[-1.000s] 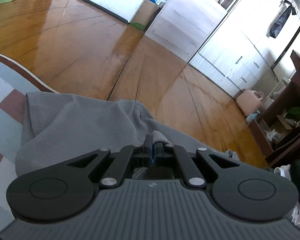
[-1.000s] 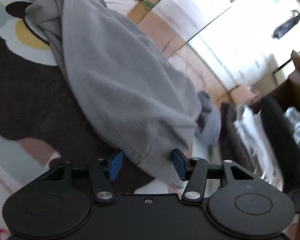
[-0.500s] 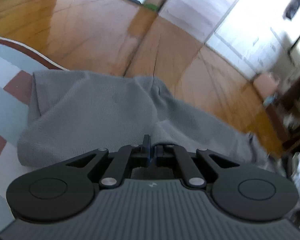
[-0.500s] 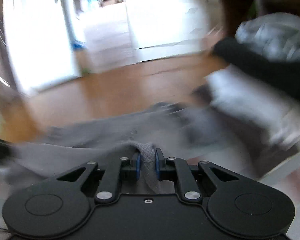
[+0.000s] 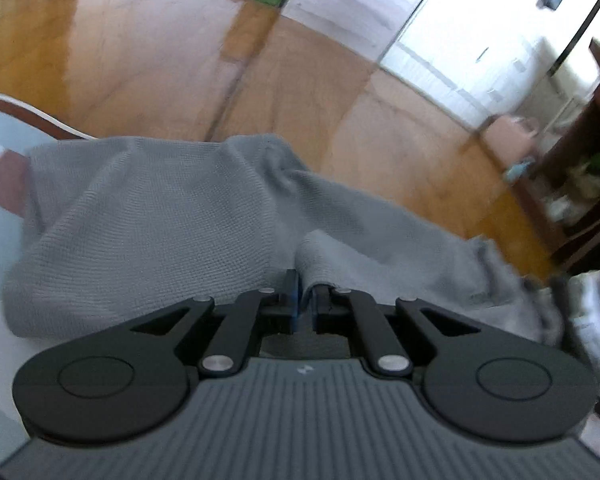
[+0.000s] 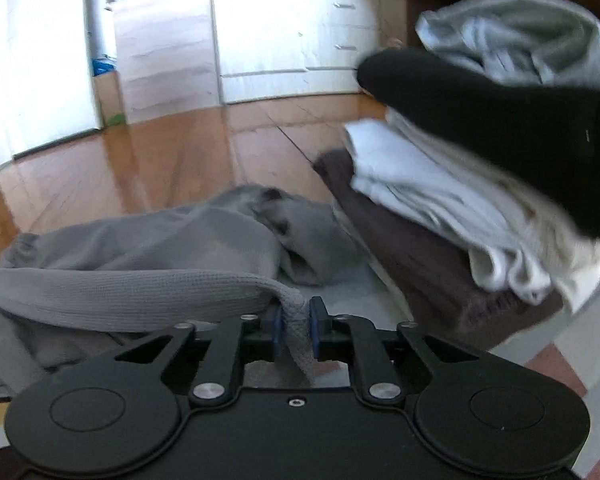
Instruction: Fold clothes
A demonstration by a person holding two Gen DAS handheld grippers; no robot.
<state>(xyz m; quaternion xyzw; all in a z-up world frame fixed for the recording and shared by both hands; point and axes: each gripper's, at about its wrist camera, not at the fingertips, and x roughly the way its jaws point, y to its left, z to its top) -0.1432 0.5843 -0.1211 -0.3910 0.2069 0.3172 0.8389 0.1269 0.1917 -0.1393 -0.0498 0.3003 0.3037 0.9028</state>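
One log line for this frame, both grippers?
left gripper: shut on grey garment | right gripper: shut on grey garment hem | stage: pre-fold

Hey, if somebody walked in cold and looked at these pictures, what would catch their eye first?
The grey knit garment, spread from the patterned rug onto the wooden floor, with the left hand-held gripper and the right hand-held gripper each pinching a fold of it. Next, the stack of clothes at the right of the right wrist view, with a black piece on top.

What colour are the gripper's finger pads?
Blue; the right gripper's pads show it best in the right wrist view.
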